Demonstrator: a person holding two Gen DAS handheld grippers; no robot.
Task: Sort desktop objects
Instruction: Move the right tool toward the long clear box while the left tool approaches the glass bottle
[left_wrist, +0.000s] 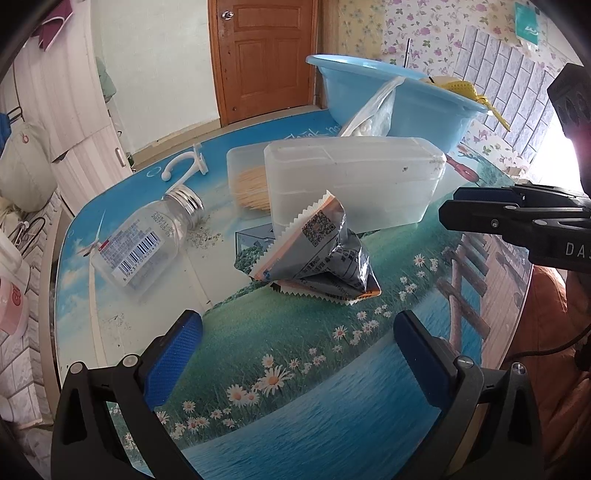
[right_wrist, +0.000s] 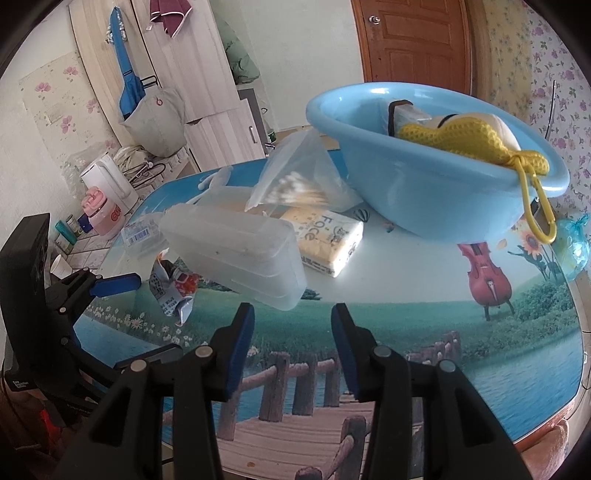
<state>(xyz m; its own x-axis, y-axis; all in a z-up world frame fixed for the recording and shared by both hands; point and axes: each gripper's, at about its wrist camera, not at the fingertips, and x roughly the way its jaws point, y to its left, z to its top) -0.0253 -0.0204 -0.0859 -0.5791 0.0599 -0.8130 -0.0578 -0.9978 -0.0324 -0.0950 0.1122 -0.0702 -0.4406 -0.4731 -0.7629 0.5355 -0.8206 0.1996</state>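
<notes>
Left gripper (left_wrist: 297, 356) jaws apart, facing snack packet (left_wrist: 325, 247); right gripper (right_wrist: 292, 345) apart, empty. Pinch packet's crimped edge (foil slippery), lift toward basin (right_wrist: 424, 184).

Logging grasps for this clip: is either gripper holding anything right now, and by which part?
Nothing is held. The left gripper and right gripper are both open and empty above the table.

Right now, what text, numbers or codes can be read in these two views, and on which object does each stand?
"Face" on the tissue pack.
"DAS", cut off by the frame edge, on the right gripper.
Barcode and dates on the clear bottle: too small to read surely.
QR code and small print on the snack packet: unreadable.
White script on the table by the blue basin: partly hidden.
</notes>
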